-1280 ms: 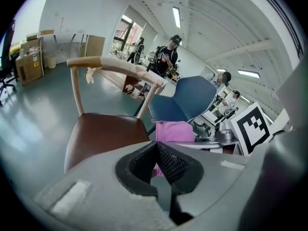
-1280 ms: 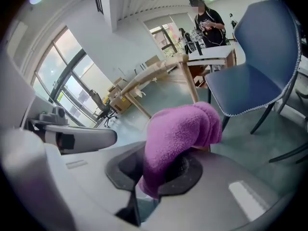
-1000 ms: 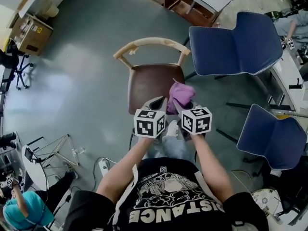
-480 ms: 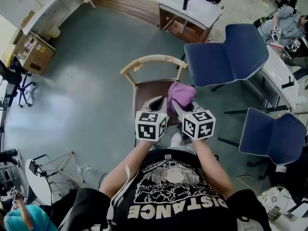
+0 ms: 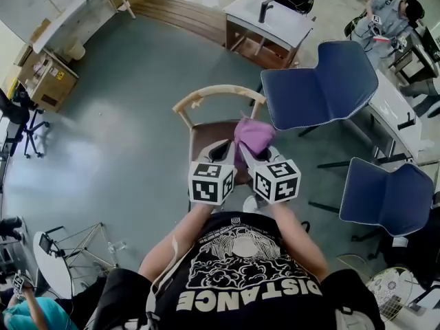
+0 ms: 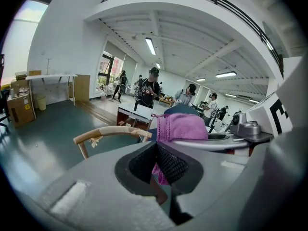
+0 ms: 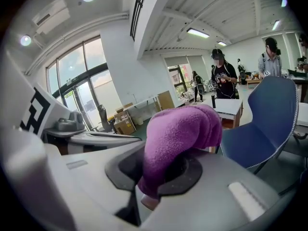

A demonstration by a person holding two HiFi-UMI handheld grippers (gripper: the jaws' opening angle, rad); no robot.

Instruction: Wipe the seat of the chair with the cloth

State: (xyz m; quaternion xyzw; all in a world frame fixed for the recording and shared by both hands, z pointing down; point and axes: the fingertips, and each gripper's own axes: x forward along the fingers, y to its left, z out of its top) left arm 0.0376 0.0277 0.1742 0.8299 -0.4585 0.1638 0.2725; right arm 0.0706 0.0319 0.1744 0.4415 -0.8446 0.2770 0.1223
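A chair with a curved wooden back (image 5: 218,91) and a brown seat (image 5: 206,137) stands just ahead of me. My right gripper (image 5: 251,150) is shut on a purple cloth (image 5: 253,135), which bunches up over the seat's right side, above the jaws. In the right gripper view the cloth (image 7: 180,129) spills out of the right gripper (image 7: 163,165) and hides its tips. Close beside it, my left gripper (image 5: 221,148) hangs over the seat, jaws together, holding nothing. In the left gripper view the left gripper (image 6: 156,148) points at the chair back (image 6: 113,131), and the cloth (image 6: 185,126) shows beyond it.
Two blue padded chairs (image 5: 320,84) (image 5: 385,194) stand to the right, the nearer one close to the wooden chair. A white desk (image 5: 271,16) lies behind. People stand at the far right (image 5: 388,12). Tripods and boxes line the left; grey floor (image 5: 117,136) lies between.
Both grippers have moved forward side by side over the seat, toward the chair back. The cloth stays held in the right gripper.
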